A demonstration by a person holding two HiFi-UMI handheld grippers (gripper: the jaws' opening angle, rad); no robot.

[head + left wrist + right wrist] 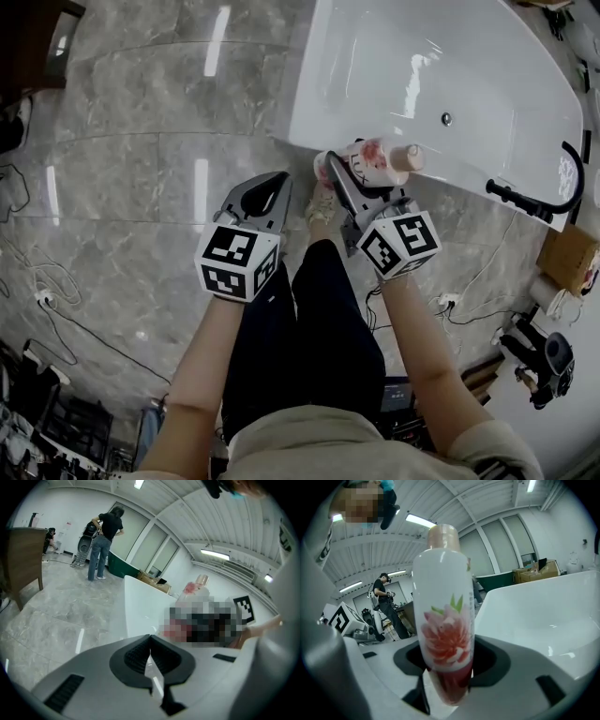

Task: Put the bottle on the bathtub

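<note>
Head view: the right gripper (pixel 337 174) has its fingers clamped on the base end of the bottle (pixel 375 159). The bottle's long axis continues the fingers' line, cap pointing away over the near rim of the bathtub (pixel 506 75). The left gripper (pixel 269 190) hangs beside it above the floor.

Left gripper view: the fingers (pixel 140 656) are pressed together, gripping nothing.

Right gripper view: the bottle (pixel 443 620) stands up between the fingers, cap farthest from the camera, with the bathtub (pixel 543 611) basin at the right.

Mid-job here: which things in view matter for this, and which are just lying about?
In the job: bottle, clamped in the right gripper; bathtub.
Lying about: black faucet, cardboard box, white roll; left gripper shut, empty.
</note>
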